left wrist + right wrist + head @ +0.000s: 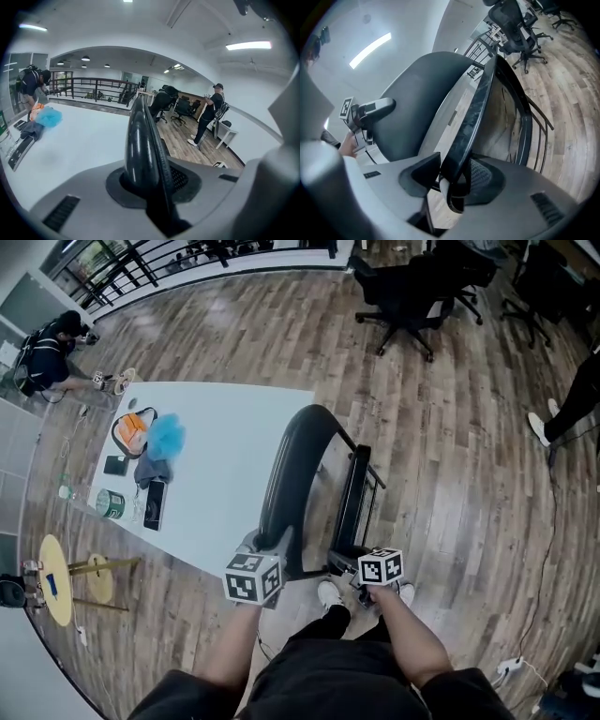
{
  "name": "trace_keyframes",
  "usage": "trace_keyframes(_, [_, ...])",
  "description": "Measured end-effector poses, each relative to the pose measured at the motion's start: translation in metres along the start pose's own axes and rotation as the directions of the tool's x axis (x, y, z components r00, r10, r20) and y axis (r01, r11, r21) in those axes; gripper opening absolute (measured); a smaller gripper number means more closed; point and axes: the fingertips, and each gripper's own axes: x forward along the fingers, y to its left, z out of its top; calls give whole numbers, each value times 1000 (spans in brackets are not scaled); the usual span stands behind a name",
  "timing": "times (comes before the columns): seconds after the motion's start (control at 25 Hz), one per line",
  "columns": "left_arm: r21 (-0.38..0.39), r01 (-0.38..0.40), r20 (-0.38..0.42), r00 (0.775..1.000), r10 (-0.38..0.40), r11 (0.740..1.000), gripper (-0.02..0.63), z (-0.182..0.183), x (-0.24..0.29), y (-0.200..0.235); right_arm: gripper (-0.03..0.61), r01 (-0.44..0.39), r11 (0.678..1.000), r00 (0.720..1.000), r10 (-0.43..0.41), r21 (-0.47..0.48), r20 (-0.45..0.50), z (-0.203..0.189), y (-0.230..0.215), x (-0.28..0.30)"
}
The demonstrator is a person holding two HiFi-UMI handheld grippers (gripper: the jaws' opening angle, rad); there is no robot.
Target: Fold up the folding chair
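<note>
The black folding chair stands in front of me beside the white table, partly folded. Its curved backrest is on the left and its seat stands tilted up edge-on at the right. My left gripper is shut on the backrest's top edge, which runs up between the pads of the left gripper. My right gripper holds the seat's front edge; that edge sits pinched between the pads of the right gripper. In the right gripper view, the backrest and the left gripper show at the left.
On the table lie an orange bag, a blue bundle, a green can and dark flat items. Black office chairs stand further back. One person crouches at the far left, another stands at the right. A small yellow table is at the lower left.
</note>
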Motion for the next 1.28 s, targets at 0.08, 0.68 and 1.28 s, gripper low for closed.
trace_keyframes(0.08, [1, -4, -1, 1000, 4, 1000, 75, 1, -2, 5, 158, -4, 1000, 1000, 4, -5, -10, 1, 7, 13])
trace_keyframes(0.68, [5, -27, 1, 1000, 27, 1000, 75, -1, -10, 53, 144, -13, 1000, 998, 11, -24, -64, 5, 32, 94])
trace_keyframes(1.28, [144, -118, 150, 984, 97, 982, 278, -4, -50, 66, 264, 188, 971, 982, -185, -147, 34, 7, 18, 48])
